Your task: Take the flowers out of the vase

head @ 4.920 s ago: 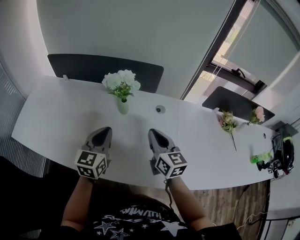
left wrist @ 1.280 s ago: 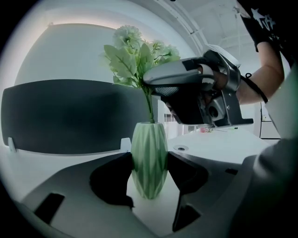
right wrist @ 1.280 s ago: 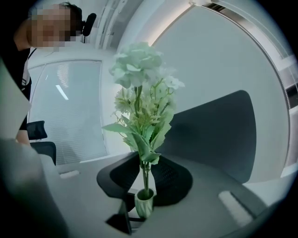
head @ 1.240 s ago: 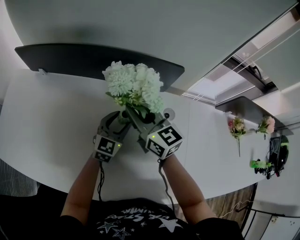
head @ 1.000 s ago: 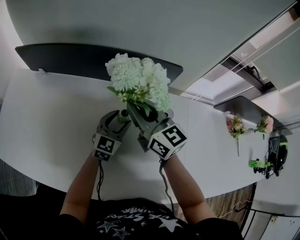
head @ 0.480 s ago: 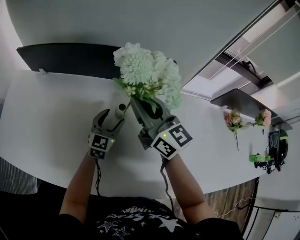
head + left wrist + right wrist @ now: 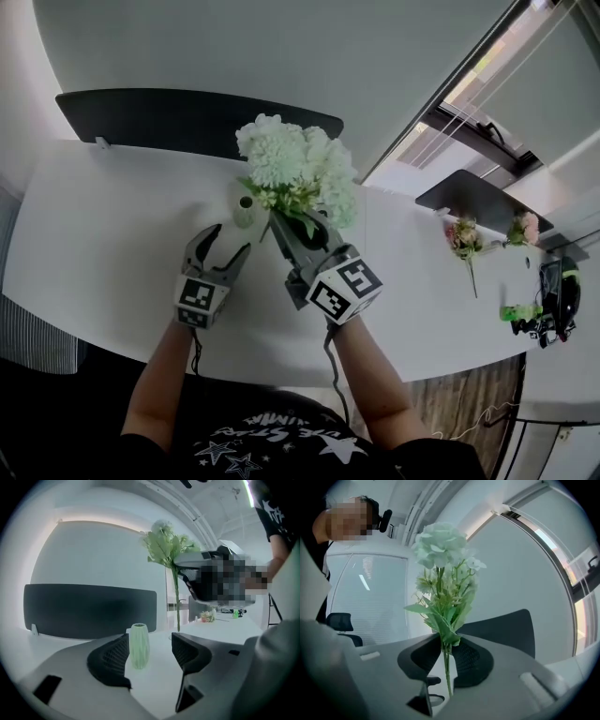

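Observation:
A small pale green vase [image 7: 246, 208] stands upright and empty on the white table [image 7: 103, 225]. My right gripper [image 7: 298, 234] is shut on the stems of a bunch of white flowers [image 7: 300, 172] with green leaves, held in the air to the right of the vase. In the right gripper view the stems [image 7: 447, 667] hang down between the pads of the right gripper [image 7: 447, 651]. My left gripper [image 7: 223, 246] is open just short of the vase. In the left gripper view the vase [image 7: 139, 645] stands beyond the jaws of the left gripper [image 7: 149, 654], untouched.
A dark screen panel [image 7: 187, 122] runs along the table's far edge. Pink flowers [image 7: 459, 240] lie at the table's right end near a second dark panel [image 7: 473, 202], with a green object [image 7: 520, 312] at the far right. A window lies beyond.
My right gripper has lifted the flowers up and to the right, clear of the vase. My left gripper has let go of the vase, spread its jaws and drawn back toward me.

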{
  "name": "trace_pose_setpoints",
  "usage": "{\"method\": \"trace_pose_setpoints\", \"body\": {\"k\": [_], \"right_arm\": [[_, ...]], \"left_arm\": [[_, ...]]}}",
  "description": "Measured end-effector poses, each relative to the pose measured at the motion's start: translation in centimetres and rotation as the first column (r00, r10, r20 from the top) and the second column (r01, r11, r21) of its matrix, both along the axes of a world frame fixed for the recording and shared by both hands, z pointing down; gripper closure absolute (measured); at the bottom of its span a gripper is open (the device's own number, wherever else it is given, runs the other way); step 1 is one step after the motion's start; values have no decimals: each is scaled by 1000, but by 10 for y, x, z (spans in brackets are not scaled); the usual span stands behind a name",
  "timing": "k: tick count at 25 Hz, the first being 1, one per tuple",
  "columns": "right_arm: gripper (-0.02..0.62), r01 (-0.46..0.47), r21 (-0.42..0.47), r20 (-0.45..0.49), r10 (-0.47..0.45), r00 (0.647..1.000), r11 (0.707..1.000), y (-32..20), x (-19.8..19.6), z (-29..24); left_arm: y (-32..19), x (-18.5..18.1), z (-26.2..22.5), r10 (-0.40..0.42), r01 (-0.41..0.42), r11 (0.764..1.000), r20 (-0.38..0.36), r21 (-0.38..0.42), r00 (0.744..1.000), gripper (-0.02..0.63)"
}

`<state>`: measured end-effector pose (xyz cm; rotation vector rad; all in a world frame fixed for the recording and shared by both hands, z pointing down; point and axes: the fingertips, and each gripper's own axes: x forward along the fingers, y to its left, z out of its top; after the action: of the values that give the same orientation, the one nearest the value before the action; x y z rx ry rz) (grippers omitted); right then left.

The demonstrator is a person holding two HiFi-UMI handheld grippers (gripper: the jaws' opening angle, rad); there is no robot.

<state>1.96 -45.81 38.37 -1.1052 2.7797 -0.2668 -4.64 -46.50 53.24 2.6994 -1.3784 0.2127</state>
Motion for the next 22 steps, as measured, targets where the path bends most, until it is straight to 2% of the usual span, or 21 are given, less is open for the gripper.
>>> {"method": "trace_pose_setpoints", "body": {"k": [7,12,17,22], "right_arm": [[525,-33,-41,-20,32,999,999,21,9,-1],[526,-22,-45,-24,21,999,999,76,40,8],[526,-12,-39,-18,12,1000,999,116,52,6],[526,-3,-32,-20,2,1000,999,162,66,5]], "left_arm": [[26,-8,-24,33,-33,999,-9,-27,999,322],[80,16,-42,-5,5,1000,-27,11,1000,410],[116,30,-72,-26,30,997,-58,65,998,502],[158,45,-96,-35,44,993,-89,107,995,552]]}}
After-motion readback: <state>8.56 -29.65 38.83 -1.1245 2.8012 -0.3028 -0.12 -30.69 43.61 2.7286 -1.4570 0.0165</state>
